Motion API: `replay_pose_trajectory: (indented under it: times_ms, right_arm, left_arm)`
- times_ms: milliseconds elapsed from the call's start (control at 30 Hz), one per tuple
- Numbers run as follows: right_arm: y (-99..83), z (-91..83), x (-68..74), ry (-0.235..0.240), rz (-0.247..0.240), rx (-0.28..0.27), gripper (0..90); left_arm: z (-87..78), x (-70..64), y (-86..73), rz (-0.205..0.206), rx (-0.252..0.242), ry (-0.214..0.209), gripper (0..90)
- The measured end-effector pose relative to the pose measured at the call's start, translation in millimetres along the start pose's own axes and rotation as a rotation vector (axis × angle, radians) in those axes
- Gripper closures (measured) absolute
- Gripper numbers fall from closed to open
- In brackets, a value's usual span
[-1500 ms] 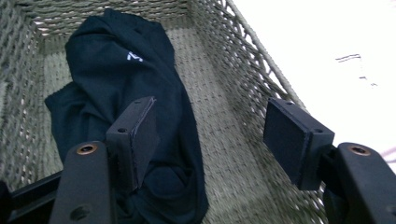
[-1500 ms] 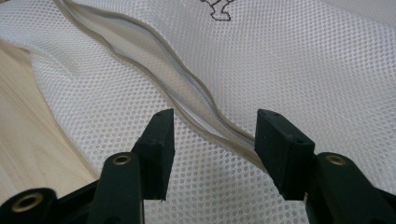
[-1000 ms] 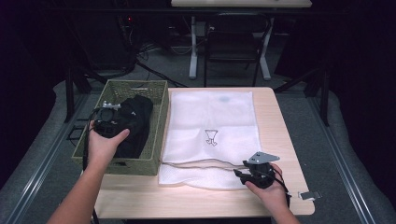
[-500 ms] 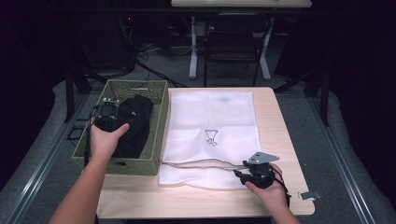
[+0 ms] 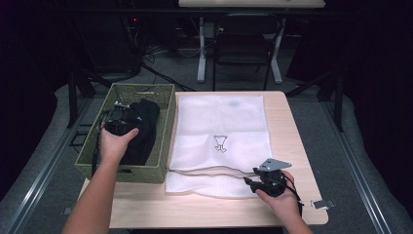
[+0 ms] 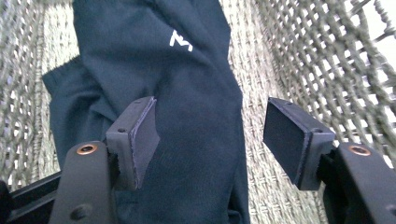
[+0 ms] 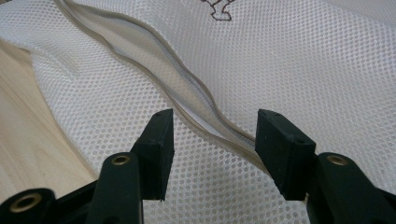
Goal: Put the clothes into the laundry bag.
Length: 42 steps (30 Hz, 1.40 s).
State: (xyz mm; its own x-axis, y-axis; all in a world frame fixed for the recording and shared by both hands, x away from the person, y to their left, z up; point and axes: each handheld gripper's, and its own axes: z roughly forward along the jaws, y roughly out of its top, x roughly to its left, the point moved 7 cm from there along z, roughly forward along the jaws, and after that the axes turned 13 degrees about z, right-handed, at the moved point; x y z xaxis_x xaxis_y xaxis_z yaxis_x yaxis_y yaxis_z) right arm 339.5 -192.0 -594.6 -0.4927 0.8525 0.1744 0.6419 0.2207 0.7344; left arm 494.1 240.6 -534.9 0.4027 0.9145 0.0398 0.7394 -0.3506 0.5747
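A dark navy garment (image 5: pixel 141 129) (image 6: pixel 187 93) lies in a green woven basket (image 5: pixel 160 168) at the table's left. My left gripper (image 5: pixel 122 117) (image 6: pixel 210 135) hovers inside the basket, open, with a fold of the garment between its jaws. A white mesh laundry bag (image 5: pixel 221 126) (image 7: pixel 280 56) is spread over the middle of the table, its zipper opening (image 7: pixel 187 112) running along the near part. My right gripper (image 5: pixel 251 181) (image 7: pixel 210 144) sits at the bag's near right corner, open, its jaws on either side of the zipper edge.
The wooden table (image 5: pixel 292 126) has bare strips at the right and along the front. A small metal clip (image 5: pixel 322 203) lies at its front right corner. Table legs and a chair stand on the dark floor beyond the far edge.
My left gripper has moved farther back along the basket, over the garment. The right gripper has stayed at the bag's near corner.
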Motion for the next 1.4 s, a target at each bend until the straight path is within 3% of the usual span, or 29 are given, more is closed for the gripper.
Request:
replay_pose_trajectory:
  times_ms: [300, 633, 1100, 1400]
  right_arm:
    - [-0.1, 0.6, 0.3, 0.003, -0.002, 0.002, 47.2]
    - [0.1, 0.8, 1.2, 0.005, -0.004, 0.001, 47.0]
    - [0.3, 0.5, 1.6, 0.009, -0.003, 0.000, 46.4]
    - [0.3, 0.9, 2.3, 0.011, -0.006, -0.001, 46.1]
  left_arm:
    - [13.1, 3.5, -1.3, -0.035, 0.025, -0.009, 35.0]
    - [24.9, 4.8, -3.2, -0.039, 0.067, 0.001, 32.9]
    - [44.6, -3.6, -5.4, -0.049, 0.139, -0.035, 28.5]
    - [51.9, -5.6, -4.8, -0.068, 0.165, -0.032, 27.4]
